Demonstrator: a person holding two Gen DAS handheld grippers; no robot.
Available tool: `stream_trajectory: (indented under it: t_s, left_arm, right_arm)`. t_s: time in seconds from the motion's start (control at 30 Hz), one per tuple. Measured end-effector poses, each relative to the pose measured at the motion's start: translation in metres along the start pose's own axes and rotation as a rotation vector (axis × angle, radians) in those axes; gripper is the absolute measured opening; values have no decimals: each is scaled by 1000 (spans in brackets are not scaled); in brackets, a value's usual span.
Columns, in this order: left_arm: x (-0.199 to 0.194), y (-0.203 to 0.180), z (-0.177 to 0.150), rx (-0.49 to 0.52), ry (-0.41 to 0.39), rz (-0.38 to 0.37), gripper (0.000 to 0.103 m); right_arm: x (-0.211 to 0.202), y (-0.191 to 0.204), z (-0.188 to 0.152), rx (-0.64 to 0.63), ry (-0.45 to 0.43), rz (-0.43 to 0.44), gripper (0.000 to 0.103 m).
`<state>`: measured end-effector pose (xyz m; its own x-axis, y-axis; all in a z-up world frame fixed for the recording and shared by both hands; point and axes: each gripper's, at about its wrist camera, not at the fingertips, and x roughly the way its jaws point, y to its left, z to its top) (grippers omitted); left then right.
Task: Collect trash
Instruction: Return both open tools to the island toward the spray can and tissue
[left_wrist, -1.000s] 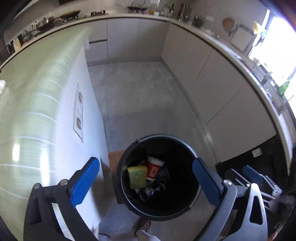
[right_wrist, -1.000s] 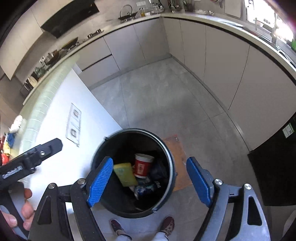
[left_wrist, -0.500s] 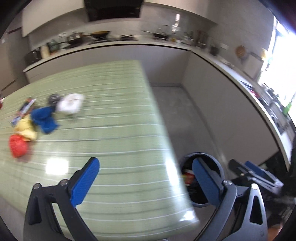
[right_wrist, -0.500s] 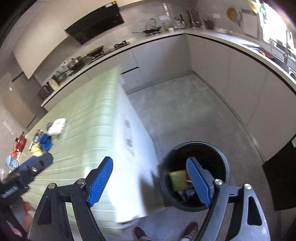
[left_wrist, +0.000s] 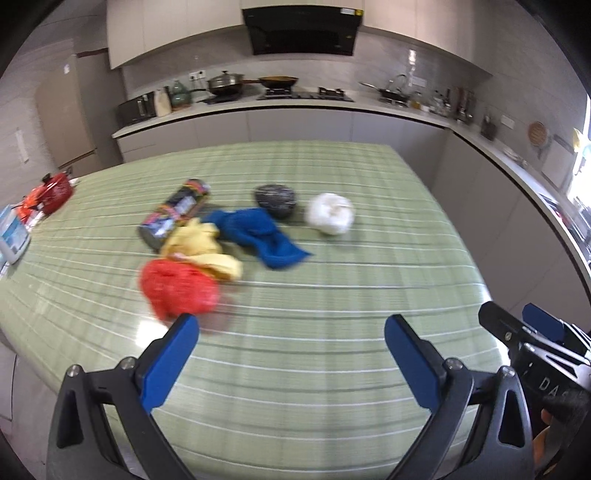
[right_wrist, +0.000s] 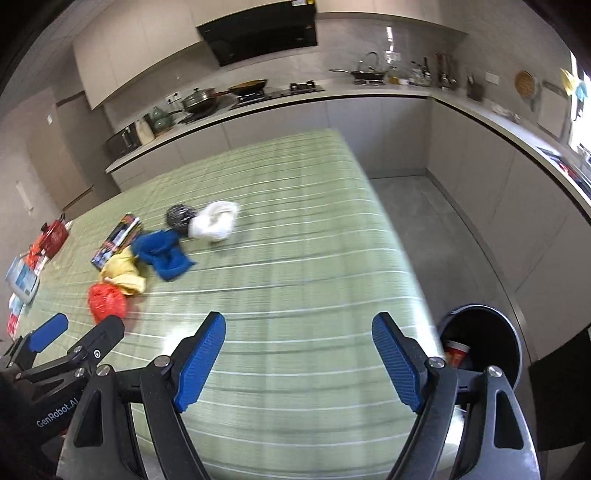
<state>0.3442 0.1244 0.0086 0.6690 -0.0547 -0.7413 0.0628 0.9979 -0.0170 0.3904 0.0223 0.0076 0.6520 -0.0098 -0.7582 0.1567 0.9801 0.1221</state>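
Both grippers are hovering over the near edge of the table (left_wrist: 332, 369), empty. Left gripper (left_wrist: 291, 358) fingers wide; right gripper (right_wrist: 299, 358) fingers wide. Trash is lying mid-table, far left: red bag (left_wrist: 177, 291) nearest, then yellow wad (left_wrist: 203, 251), blue cloth (left_wrist: 258, 236), white wad (left_wrist: 330, 213). Bin (right_wrist: 480, 343) is sitting on the floor, right of the table. Judged step: reaching for the next item. Next move calls for closing on the red bag.

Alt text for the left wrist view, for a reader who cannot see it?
The open, empty left gripper hangs over a green striped table. Beyond it lie a red bag, yellow cloth, blue cloth, dark packet, grey ball and white wad.
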Motion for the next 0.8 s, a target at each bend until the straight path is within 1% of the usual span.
stream_trajectory:
  t_s: [0.03,0.2,0.33,0.43,0.5,0.6,0.7,0.8]
  left_arm:
    - [1,11,0,-6,-2,12,101]
    - [6,54,2,-54,10,46,101]
    - [15,74,9,-90,14,66,101]
    - [24,83,16,-105,10,100,101]
    - [29,88,21,-111,21,96,101]
    - [34,92,31,-101,12,119,101]
    - [43,98,40,-114,20,124,101]
    - [52,103,48,-107,25,132,101]
  right_arm:
    - [3,13,0,-11,0,4,83]
    - [19,47,7,-47,21,30,83]
    - [32,67,18,-80,31,58,83]
    - [44,77,26,-108,27,83,83]
    - [55,84,36,-110,27,116,83]
    - [62,91,49,-105,21,162,83]
    - [70,99,58,-125,10,162,83]
    - [78,101,65,-105,19,171,83]
